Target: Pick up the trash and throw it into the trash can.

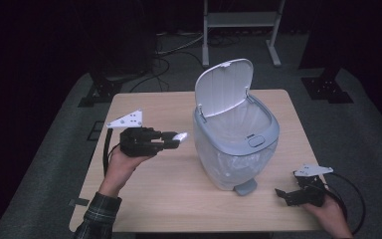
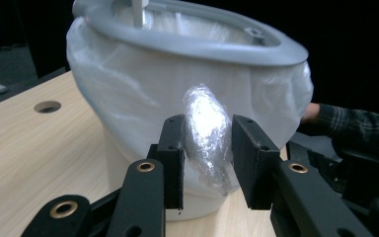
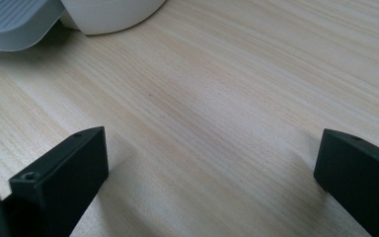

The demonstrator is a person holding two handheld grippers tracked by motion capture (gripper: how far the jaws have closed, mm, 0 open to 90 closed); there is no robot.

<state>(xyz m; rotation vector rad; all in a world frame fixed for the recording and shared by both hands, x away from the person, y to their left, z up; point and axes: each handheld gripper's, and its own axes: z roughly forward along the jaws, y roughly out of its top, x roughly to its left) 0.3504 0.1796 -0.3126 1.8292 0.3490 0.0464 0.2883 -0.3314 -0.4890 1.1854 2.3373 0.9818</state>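
Note:
A white pedal bin (image 1: 235,144) with a grey rim, a clear liner bag and its lid (image 1: 224,87) raised stands mid-table. My left gripper (image 1: 179,138) hovers above the table just left of the bin, pointing at it, shut on a crumpled ball of clear plastic wrap (image 1: 180,136). In the left gripper view the wrap ball (image 2: 208,134) sits squeezed between the two black pads (image 2: 175,153), with the bin wall (image 2: 128,94) close behind. My right gripper (image 1: 291,193) rests low at the table's front right, near the bin's grey pedal (image 1: 245,187), jaws wide apart over bare wood (image 3: 212,163).
The light wood table (image 1: 169,199) has a cable hole (image 2: 47,106) near the left side. The pedal (image 3: 15,22) and the bin's base (image 3: 111,12) lie just ahead of the right gripper. Black cables trail from both grippers. A white frame stands on the dark floor behind.

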